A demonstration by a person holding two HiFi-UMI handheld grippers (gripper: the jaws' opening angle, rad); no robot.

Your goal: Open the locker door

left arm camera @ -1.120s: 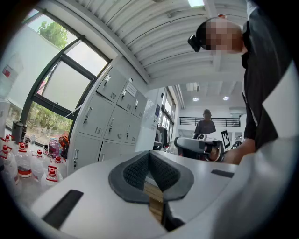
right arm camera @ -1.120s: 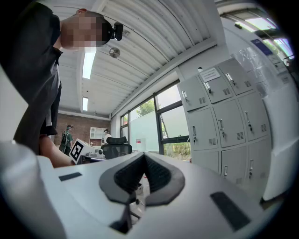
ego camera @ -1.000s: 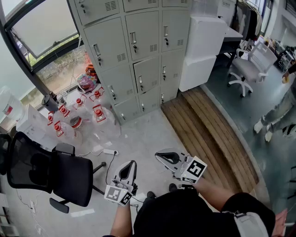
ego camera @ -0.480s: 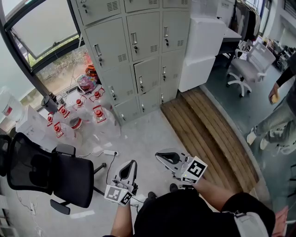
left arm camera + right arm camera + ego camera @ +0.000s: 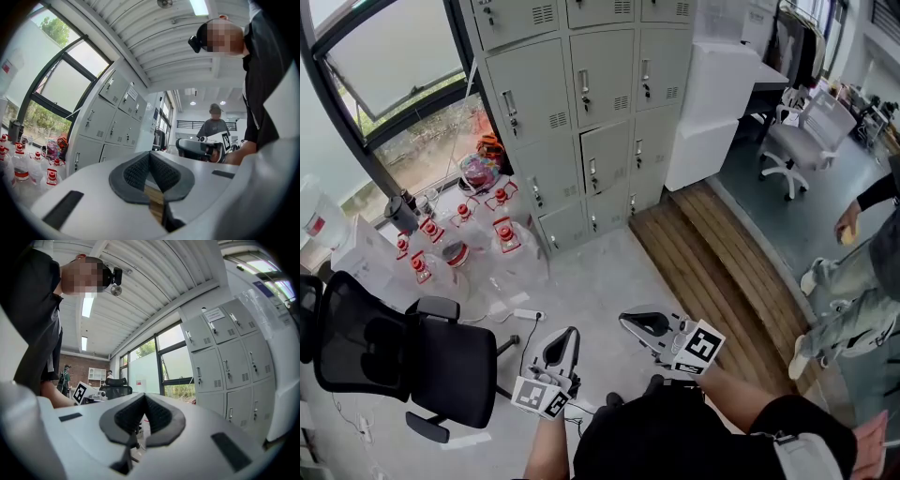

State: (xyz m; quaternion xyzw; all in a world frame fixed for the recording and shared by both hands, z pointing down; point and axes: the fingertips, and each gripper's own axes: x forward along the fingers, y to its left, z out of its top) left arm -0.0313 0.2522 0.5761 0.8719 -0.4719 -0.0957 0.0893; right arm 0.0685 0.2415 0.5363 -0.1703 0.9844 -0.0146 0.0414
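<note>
**A:** What fills most of the scene?

**B:** A grey floor [image 5: 581, 281]. At its far side stands a bank of grey lockers [image 5: 581, 103], with a big window [image 5: 384, 66] to their left.

**A:** And the doors [image 5: 605, 159]?

**B:** Each has a handle and a vent slot. As far as I can tell, every one is shut. They are far from both tools, well apart across the open floor.

**A:** What is to the right of the lockers?

**B:** A white cabinet [image 5: 712, 94] stands just beside them. A strip of wooden planks [image 5: 722, 272] runs from its foot toward the near right.

**A:** Any chairs?

**B:** A black chair [image 5: 403, 361] is at the near left. A grey chair [image 5: 802, 131] is at the far right.

**A:** Anyone else about?

**B:** A person [image 5: 853, 300] at the right edge, only partly in view.

**A:** Now the tools.

**B:** The left tool [image 5: 568, 332] and the right tool [image 5: 628, 321] are both held near, low in the head view. They sit side by side and point toward the lockers.

**A:** Are they gripping anything?

**B:** No. In the left gripper view the left tool [image 5: 150, 157] has its pads closed tip to tip, with nothing between them. The right tool [image 5: 144, 401] is the same, closed and empty.

**A:** And the smallest things?

**B:** Clear bottles [image 5: 459, 234] with red caps are clustered on the floor at the far left, between the window and the lockers' foot.
</note>
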